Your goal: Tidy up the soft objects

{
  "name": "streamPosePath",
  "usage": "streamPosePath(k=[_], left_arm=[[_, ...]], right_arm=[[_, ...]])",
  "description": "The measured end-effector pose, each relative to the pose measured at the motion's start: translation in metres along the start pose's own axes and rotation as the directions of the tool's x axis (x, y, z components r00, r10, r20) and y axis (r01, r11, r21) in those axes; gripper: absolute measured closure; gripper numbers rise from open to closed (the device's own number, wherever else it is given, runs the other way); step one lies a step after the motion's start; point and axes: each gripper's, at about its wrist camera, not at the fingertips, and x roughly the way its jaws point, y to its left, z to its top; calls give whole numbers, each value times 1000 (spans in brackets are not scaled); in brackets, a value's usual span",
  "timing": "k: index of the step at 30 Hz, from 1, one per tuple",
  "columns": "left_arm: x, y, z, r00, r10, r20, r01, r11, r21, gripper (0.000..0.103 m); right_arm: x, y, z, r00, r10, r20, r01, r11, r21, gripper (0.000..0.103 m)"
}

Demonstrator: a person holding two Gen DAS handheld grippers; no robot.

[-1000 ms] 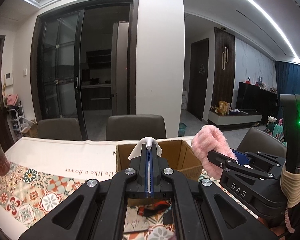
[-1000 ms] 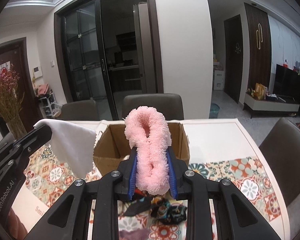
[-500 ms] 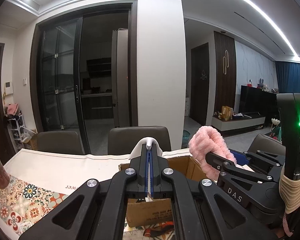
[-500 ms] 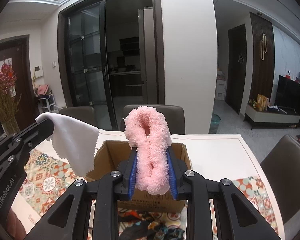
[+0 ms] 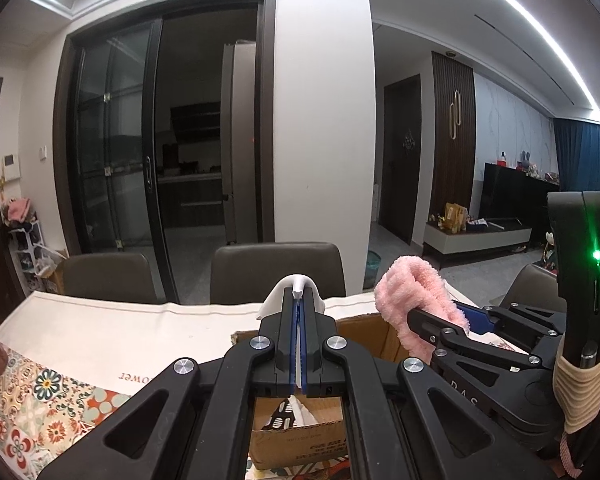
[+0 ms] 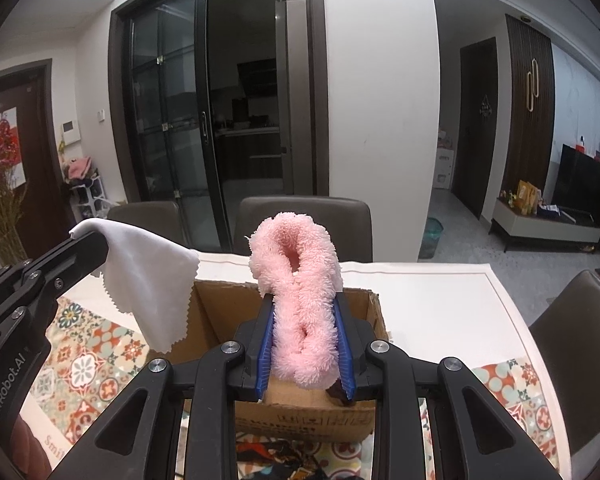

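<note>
Between the blue pads of the right gripper (image 6: 304, 344), a fluffy pink item (image 6: 298, 300) is clamped; the jaws stand partly apart, pressed against its sides. It is a looped, terry-like band with a deep pile, and its rounded upper end rises past the fingertips. To that gripper's left, the left gripper (image 5: 299, 300) has its jaws pressed fully together on a thin white cloth (image 6: 148, 284). The cloth is smooth and flat, with a zigzag-cut edge; one corner pokes out above the fingertips (image 5: 290, 312), and the rest hangs free below the jaws.

Directly ahead of and below both grippers stands an open cardboard box (image 6: 220, 308) with a rough, torn upper rim. Its brown inner walls are plain. Below the left gripper's fingers, something black-and-white patterned (image 5: 282, 420) lies inside the box beside pale fabric; what it is cannot be told.

Under the box, the table (image 6: 440, 300) bears a covering (image 5: 36, 408) with a plain cream centre and a border of floral tile motifs in red, green and orange. Beneath the right gripper, nearer than the box, dark patterned fabrics (image 6: 276, 456) lie on the covering.

Beyond the far table edge stand grey-brown upholstered chairs (image 6: 304, 220).
</note>
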Motion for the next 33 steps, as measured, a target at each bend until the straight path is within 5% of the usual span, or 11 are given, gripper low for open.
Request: streamPosePath(k=[22, 25, 29, 33], left_arm=[[65, -5, -17, 985, -47, -163, 50, 999, 9, 99], [68, -4, -21, 983, -47, -180, 50, 999, 9, 95], [69, -2, -25, 980, -47, -195, 49, 999, 4, 76], [66, -1, -25, 981, -41, -190, 42, 999, 1, 74]], right_arm=[[67, -17, -15, 983, 11, -182, -8, 1000, 14, 74], [73, -16, -17, 980, 12, -198, -11, 1000, 5, 72], [77, -15, -18, 976, 10, -217, -10, 1000, 4, 60], [75, -14, -18, 978, -1, -210, 0, 1000, -2, 56]])
